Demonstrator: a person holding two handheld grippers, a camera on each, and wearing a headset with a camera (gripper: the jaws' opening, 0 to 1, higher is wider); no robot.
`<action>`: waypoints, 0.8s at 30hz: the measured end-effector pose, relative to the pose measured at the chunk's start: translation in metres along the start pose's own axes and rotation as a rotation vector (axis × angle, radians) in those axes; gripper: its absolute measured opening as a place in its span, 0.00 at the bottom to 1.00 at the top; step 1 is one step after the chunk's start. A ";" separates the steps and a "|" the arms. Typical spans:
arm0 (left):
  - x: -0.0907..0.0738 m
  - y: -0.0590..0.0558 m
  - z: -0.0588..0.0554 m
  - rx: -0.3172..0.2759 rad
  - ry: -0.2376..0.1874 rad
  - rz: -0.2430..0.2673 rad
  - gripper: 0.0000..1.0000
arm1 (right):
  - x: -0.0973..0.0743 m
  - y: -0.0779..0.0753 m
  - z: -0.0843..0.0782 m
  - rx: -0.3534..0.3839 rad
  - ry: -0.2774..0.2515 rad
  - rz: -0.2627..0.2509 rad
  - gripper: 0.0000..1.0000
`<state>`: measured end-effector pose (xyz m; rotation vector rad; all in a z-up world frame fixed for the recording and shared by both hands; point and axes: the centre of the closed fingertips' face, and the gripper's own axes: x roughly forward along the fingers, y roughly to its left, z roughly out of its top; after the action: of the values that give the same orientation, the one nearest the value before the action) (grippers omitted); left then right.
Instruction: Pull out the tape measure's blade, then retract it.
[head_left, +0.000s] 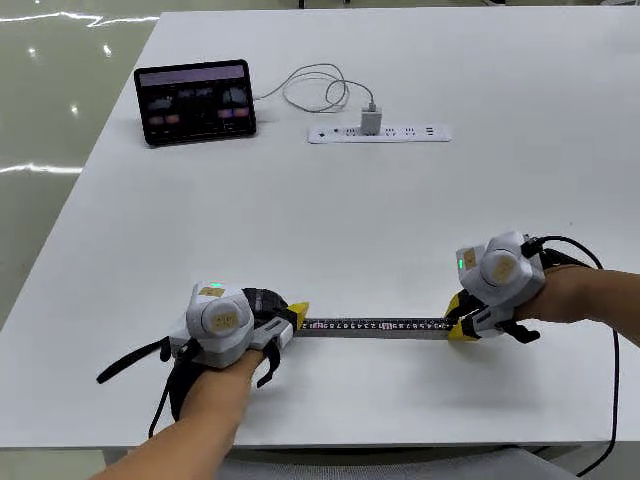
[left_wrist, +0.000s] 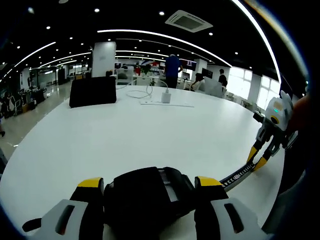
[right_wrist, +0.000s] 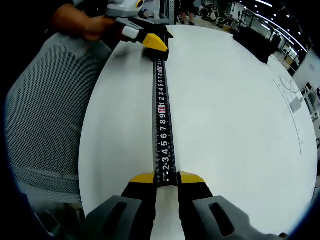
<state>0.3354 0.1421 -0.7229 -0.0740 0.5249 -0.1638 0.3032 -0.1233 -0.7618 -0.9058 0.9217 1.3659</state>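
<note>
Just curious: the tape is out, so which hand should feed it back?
Probably the right gripper: it pinches the blade by its end and can walk it back. The left gripper just holds the case.

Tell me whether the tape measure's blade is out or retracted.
Out. The blade stretches from the case held in the left gripper to the right gripper, which pinches its tip; its numerals are exposed.

The blade (head_left: 375, 325) ran along the table's (head_left: 350, 220) front, from the case (head_left: 265, 303) in the left gripper (head_left: 290, 322) to the right gripper (head_left: 460, 328). Far behind stood the tablet (head_left: 196, 102), with the strip (head_left: 400, 133) to its right.
</note>
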 end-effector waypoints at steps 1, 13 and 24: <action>0.000 -0.002 -0.001 -0.019 0.005 -0.015 0.69 | 0.000 0.001 0.000 0.000 0.007 -0.002 0.11; 0.002 -0.003 -0.007 0.051 0.075 -0.004 0.67 | 0.000 -0.001 -0.001 0.042 0.009 -0.003 0.11; 0.002 -0.003 -0.008 0.061 0.088 -0.008 0.67 | 0.000 -0.001 -0.001 0.044 0.008 -0.004 0.11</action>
<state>0.3321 0.1390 -0.7306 -0.0096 0.6069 -0.1917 0.3040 -0.1241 -0.7623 -0.8799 0.9518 1.3347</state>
